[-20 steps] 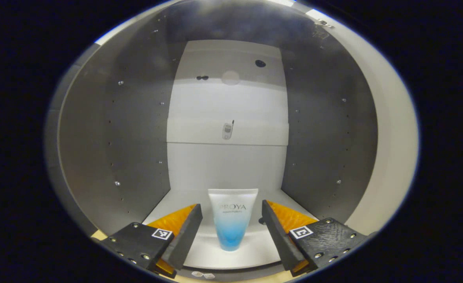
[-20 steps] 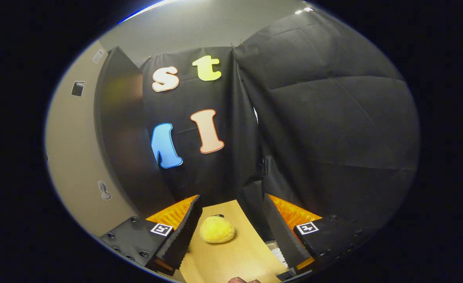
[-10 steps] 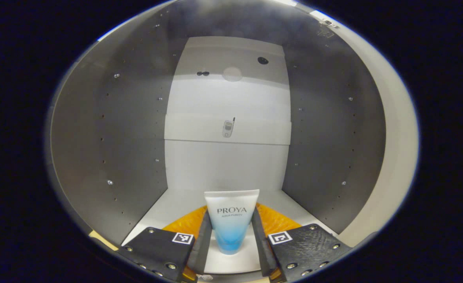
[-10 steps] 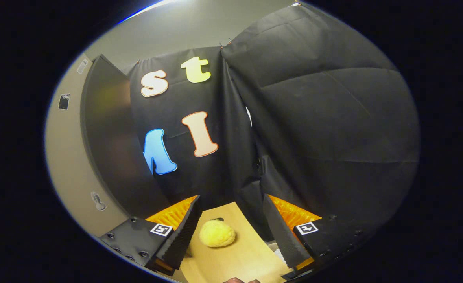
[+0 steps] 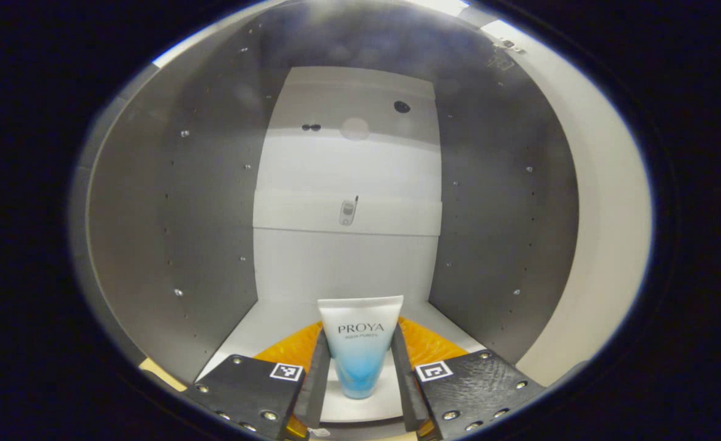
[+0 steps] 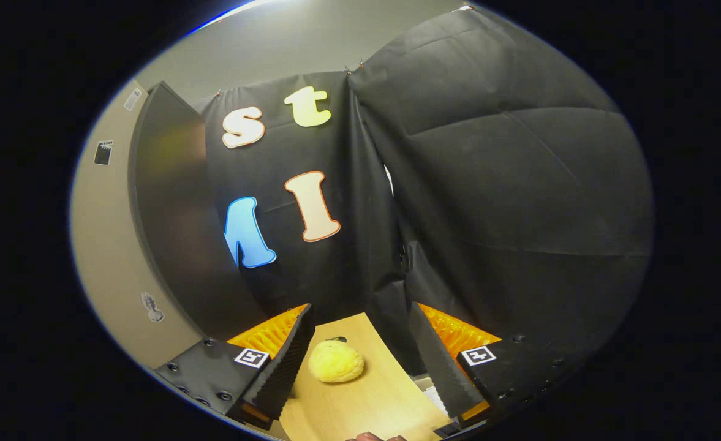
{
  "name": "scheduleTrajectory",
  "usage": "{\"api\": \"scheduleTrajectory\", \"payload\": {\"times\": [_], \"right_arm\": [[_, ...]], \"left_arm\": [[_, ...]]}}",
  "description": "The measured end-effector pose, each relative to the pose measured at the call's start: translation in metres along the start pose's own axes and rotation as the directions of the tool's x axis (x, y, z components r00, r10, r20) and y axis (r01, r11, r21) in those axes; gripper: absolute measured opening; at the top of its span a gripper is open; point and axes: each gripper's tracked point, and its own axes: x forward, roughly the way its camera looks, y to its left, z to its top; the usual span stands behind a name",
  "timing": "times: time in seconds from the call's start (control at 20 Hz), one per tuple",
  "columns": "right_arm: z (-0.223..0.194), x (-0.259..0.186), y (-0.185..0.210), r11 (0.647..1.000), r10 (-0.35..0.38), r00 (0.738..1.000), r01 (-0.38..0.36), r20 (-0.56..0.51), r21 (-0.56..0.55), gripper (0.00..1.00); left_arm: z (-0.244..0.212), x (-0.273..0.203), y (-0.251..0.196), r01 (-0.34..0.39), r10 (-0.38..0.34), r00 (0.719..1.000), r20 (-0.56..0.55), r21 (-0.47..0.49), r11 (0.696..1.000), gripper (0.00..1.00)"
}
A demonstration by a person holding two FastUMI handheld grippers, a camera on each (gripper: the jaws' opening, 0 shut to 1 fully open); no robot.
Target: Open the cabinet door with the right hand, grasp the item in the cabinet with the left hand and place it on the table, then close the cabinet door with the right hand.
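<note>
on my worktop (image 6: pixel 366 404) lies a yellow, fuzzy, roundish lump (image 6: pixel 335 361), resting on the pale wood near its far end. behind it the black cloth wall (image 6: pixel 507 196) hangs in folds down to the worktop's edge, and above the cloth i see a strip of plain pale wall (image 6: pixel 286 43). small stickers (image 6: pixel 103 152) dot the beige panel at my left in the right gripper view, and in the left gripper view another small sticker (image 5: pixel 348 212) sits on the white back panel.

Grey cabinet walls (image 5: pixel 213 214) flank tube (image 5: pixel 360 349); room above.
</note>
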Motion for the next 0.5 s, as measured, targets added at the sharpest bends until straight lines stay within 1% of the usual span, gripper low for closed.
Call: {"api": "scheduleTrajectory", "payload": {"times": [0.05, 0.15, 0.2, 0.25, 0.3, 0.4, 0.45, 0.5], "right_arm": [[0.001, -0.002, -0.001, 1.000, -0.002, 1.000, 0.002, 0.003, 0.002, 0.92], [0.005, -0.008, 0.000, 1.000, 0.000, 1.000, -0.001, 0.012, 0.014, 0.92], [0.005, -0.011, 0.002, 1.000, 0.004, 1.000, -0.005, 0.012, 0.018, 0.98], [0.006, -0.015, 0.002, 1.000, 0.004, 1.000, -0.005, 0.013, 0.014, 0.98], [0.009, -0.017, -0.001, 1.000, -0.003, 1.000, 0.003, 0.018, 0.005, 0.92], [0.014, -0.026, -0.001, 1.000, -0.010, 0.999, 0.010, 0.031, -0.011, 0.92], [0.017, -0.029, -0.001, 1.000, -0.011, 0.999, 0.012, 0.036, -0.013, 0.98], [0.018, -0.032, -0.001, 1.000, -0.014, 0.999, 0.014, 0.040, -0.011, 0.98]], "left_arm": [[0.003, -0.007, 0.002, 0.002, -0.002, 1.000, 0.004, -0.002, 1.000, 0.53], [0.008, -0.015, 0.005, 0.011, -0.011, 1.000, 0.009, -0.022, 1.000, 0.51], [0.010, -0.020, 0.008, 0.018, -0.018, 1.000, 0.008, -0.037, 0.999, 0.52], [0.013, -0.027, 0.012, 0.023, -0.023, 1.000, 0.013, -0.049, 0.999, 0.52], [0.016, -0.036, 0.017, 0.025, -0.024, 1.000, 0.021, -0.049, 0.999, 0.53], [0.021, -0.059, 0.028, 0.028, -0.027, 0.999, 0.037, -0.032, 0.999, 0.52], [0.023, -0.069, 0.033, 0.037, -0.035, 0.998, 0.042, -0.029, 0.999, 0.52], [0.025, -0.080, 0.039, 0.042, -0.040, 0.998, 0.046, -0.032, 0.999, 0.52]]}}
